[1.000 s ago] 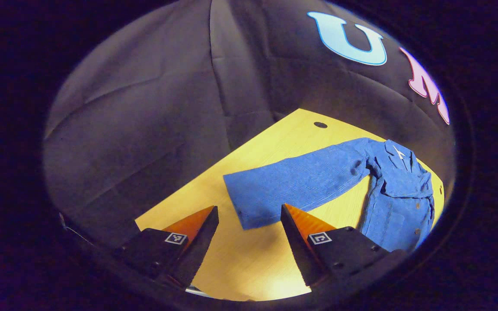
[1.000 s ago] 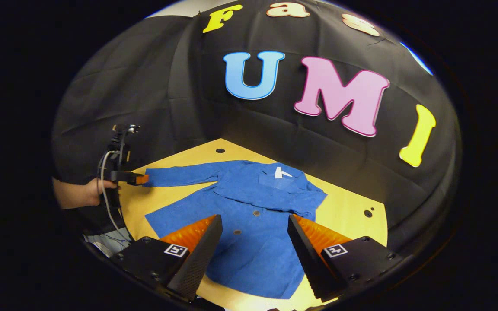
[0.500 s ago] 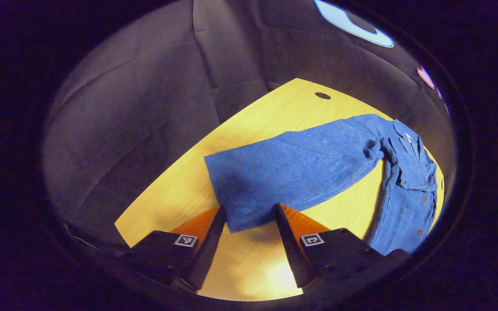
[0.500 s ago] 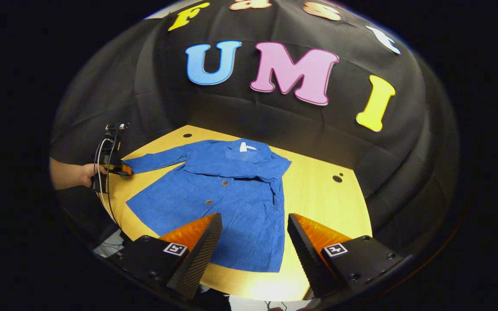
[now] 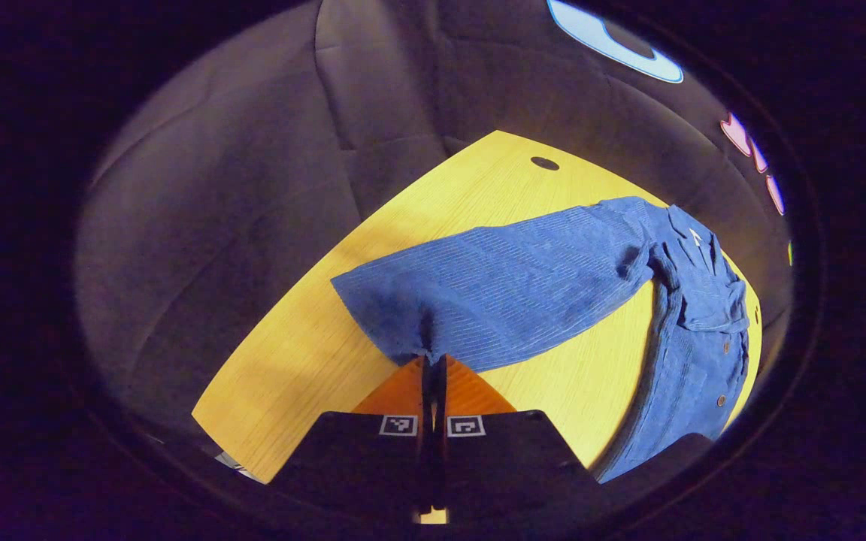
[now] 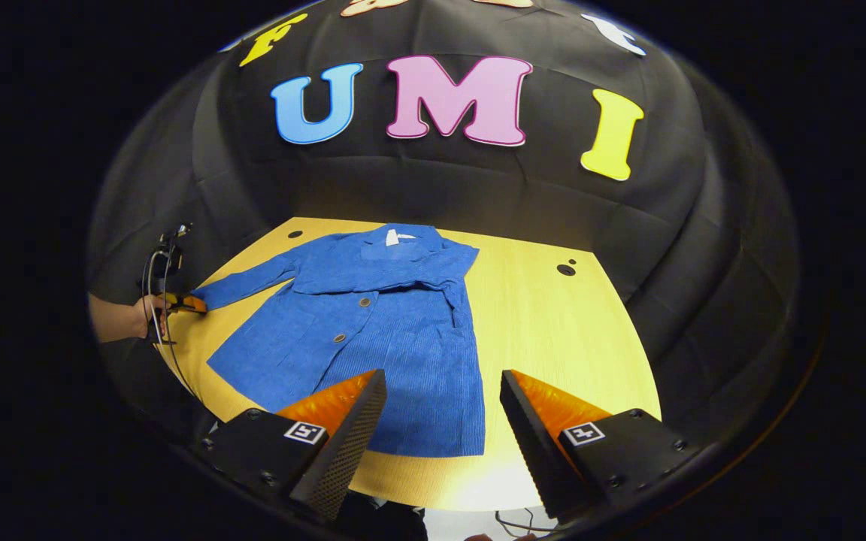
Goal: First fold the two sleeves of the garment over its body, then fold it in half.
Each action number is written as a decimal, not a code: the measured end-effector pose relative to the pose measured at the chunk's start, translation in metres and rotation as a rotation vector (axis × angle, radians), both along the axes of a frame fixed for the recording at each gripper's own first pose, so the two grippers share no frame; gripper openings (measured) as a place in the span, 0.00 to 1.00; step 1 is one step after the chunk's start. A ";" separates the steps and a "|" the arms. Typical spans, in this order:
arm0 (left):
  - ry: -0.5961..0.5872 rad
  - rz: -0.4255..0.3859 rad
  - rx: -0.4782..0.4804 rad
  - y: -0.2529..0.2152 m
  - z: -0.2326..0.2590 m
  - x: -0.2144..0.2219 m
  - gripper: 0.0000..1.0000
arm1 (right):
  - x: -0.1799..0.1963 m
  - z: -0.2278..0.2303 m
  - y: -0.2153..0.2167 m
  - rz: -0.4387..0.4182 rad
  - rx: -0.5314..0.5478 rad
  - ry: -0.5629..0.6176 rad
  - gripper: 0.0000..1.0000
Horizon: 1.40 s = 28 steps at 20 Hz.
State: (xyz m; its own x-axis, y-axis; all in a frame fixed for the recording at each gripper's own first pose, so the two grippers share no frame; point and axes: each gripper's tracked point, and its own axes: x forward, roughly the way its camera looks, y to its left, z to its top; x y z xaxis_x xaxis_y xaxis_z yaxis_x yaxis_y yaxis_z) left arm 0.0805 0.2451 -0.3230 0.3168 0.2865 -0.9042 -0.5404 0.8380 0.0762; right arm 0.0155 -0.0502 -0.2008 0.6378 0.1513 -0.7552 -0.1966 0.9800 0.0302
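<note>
Left gripper view: left gripper [image 5: 434, 359] w/ jaws pressed together, pinching the cuff edge of the sleeve [image 5: 504, 289] of the blue jacket [image 5: 692, 338]. Jacket lies flat on the yellow table [image 5: 313, 353], sleeve stretched out toward the left, collar at far side. Right gripper view: right gripper [image 6: 442, 383] jaws spread wide, nothing between, hovering above jacket's near hem. A hand [image 6: 136, 317] holds the left gripper at far left.
</note>
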 end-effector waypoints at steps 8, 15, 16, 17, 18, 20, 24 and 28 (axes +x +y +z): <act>-0.306 -0.278 -0.086 -0.147 0.093 0.145 0.00 | 0.001 -0.015 -0.027 -0.078 0.019 0.009 0.98; -0.427 -0.570 -0.296 -0.357 0.114 0.206 0.00 | -0.028 -0.045 -0.058 -0.134 0.010 0.073 0.98; -0.434 -0.587 -0.343 -0.385 0.114 0.206 0.00 | -0.030 -0.047 -0.067 -0.144 -0.001 0.073 0.98; -0.445 -0.593 -0.382 -0.407 0.112 0.211 0.00 | -0.030 -0.048 -0.076 -0.157 -0.006 0.076 0.98; -0.453 -0.585 -0.402 -0.424 0.111 0.216 0.00 | -0.031 -0.049 -0.084 -0.173 -0.009 0.075 0.98; -0.452 -0.595 -0.431 -0.451 0.104 0.223 0.01 | -0.032 -0.051 -0.096 -0.203 -0.006 0.078 0.98; -0.444 -0.635 -0.396 -0.466 0.097 0.218 0.88 | -0.030 -0.061 -0.097 -0.211 0.016 0.097 0.97; -0.420 -0.669 -0.249 -0.417 0.097 0.178 0.85 | -0.023 -0.084 -0.073 -0.163 0.055 0.142 0.97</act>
